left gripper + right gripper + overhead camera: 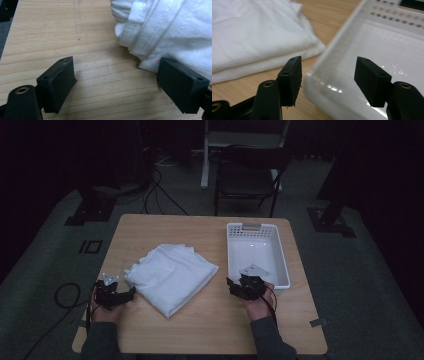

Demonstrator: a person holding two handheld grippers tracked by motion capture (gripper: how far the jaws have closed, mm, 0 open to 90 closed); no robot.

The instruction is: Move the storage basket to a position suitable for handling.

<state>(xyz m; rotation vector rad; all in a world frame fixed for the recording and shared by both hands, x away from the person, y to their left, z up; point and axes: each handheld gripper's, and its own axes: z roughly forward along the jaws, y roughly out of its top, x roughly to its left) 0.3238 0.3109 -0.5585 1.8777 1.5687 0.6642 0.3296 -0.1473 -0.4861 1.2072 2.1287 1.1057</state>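
Both grippers sit at the table's near edge: the left gripper [116,294] rests low beside the folded cloth [172,276], jaws wide and empty, one pad just beside a hem, seemingly ready to pinch it. Right of the cloth, the right gripper [244,287] hovers level at the basket's [285,265] near corner, jaws partly open, holding nothing.

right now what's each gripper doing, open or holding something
left gripper: open, holding nothing, beside the folded white cloth.
right gripper: open, holding nothing, jaws over the white basket corner.
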